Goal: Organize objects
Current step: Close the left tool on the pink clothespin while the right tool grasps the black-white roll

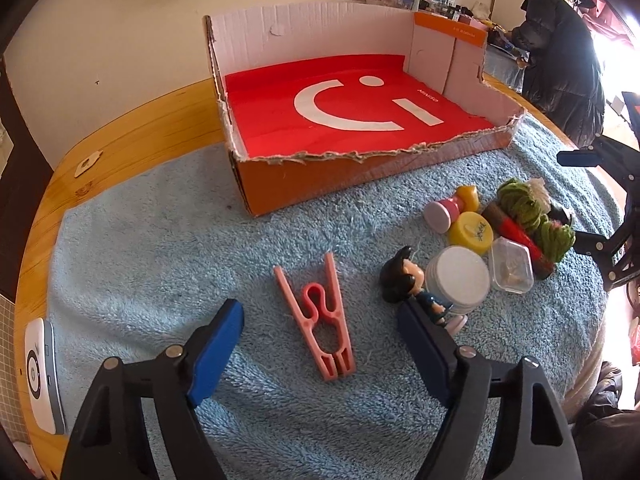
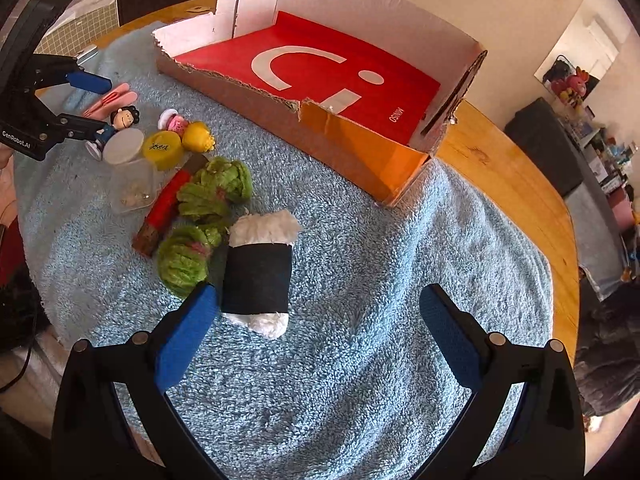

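A pink plastic clothes peg [image 1: 338, 360] lies flat on the blue towel [image 1: 160, 260], between the fingers of my left gripper [image 1: 319, 314]. The jaws are open and the pads are clear of the peg. Its right finger stands close against a small black-haired figurine [image 1: 404, 280]. My right gripper [image 2: 318, 293] is open over bare towel. A white plush roll with a black band [image 2: 258, 276] lies just beside its left finger. The orange cardboard box [image 1: 360, 156] with a red liner stands behind, nothing in it.
A cluster lies on the towel: white-lidded jar [image 1: 458, 276], yellow cap [image 1: 472, 232], clear plastic case [image 1: 512, 266], green yarn [image 1: 524, 204], red stick [image 1: 520, 236], pink-and-yellow toy [image 1: 448, 210]. A white device [image 1: 40, 376] sits at the table's left edge. A person [image 1: 560, 60] stands far back.
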Demonstrator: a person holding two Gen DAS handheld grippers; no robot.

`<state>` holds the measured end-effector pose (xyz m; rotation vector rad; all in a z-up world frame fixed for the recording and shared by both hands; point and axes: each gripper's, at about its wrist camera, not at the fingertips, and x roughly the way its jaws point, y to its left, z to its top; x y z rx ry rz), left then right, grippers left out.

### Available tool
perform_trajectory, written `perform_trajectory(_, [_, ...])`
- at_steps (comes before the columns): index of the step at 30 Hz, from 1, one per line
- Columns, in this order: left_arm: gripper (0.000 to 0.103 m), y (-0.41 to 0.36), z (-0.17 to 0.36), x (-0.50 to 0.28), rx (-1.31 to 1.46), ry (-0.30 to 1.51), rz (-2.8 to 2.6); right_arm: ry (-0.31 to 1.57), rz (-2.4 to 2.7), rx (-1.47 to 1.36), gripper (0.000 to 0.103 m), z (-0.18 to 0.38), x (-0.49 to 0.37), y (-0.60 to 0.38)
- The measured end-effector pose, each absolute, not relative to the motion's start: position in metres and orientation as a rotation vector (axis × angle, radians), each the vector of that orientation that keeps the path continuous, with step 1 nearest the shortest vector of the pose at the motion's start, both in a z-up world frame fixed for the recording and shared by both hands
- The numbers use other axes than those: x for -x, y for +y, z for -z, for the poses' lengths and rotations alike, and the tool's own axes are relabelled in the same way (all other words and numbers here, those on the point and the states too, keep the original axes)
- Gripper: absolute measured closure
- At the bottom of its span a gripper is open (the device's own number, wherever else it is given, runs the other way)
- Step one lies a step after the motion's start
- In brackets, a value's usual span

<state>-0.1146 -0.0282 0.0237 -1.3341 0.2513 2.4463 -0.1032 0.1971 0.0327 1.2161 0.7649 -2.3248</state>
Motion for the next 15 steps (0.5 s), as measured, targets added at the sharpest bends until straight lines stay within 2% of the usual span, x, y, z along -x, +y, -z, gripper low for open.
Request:
perform_trajectory(3, [0.037, -0.026, -0.026, 0.112, 1.322, 0.239, -2.427, 0.783, 2.318, -1.157, 0.016, -0.034, 0.1, 0.185])
perform_trajectory(6, [0.043, -0.023, -0.026, 0.11, 1.309, 0.248, -2.421, 0.708, 2.283, -1.175, 0.033, -0.034, 0.102, 0.181])
perform_trajectory(8, [0.047, -0.023, -0.026, 0.109, 1.299, 0.25, -2.413, 0.628, 2.256, -1.216, 0.051, -0.032, 0.106, 0.183])
perform_trajectory(15, [0.06, -0.025, -0.025, 0.106, 1.279, 0.241, -2.424, 0.407, 2.234, -1.282, 0.054, -0.026, 0.102, 0.194])
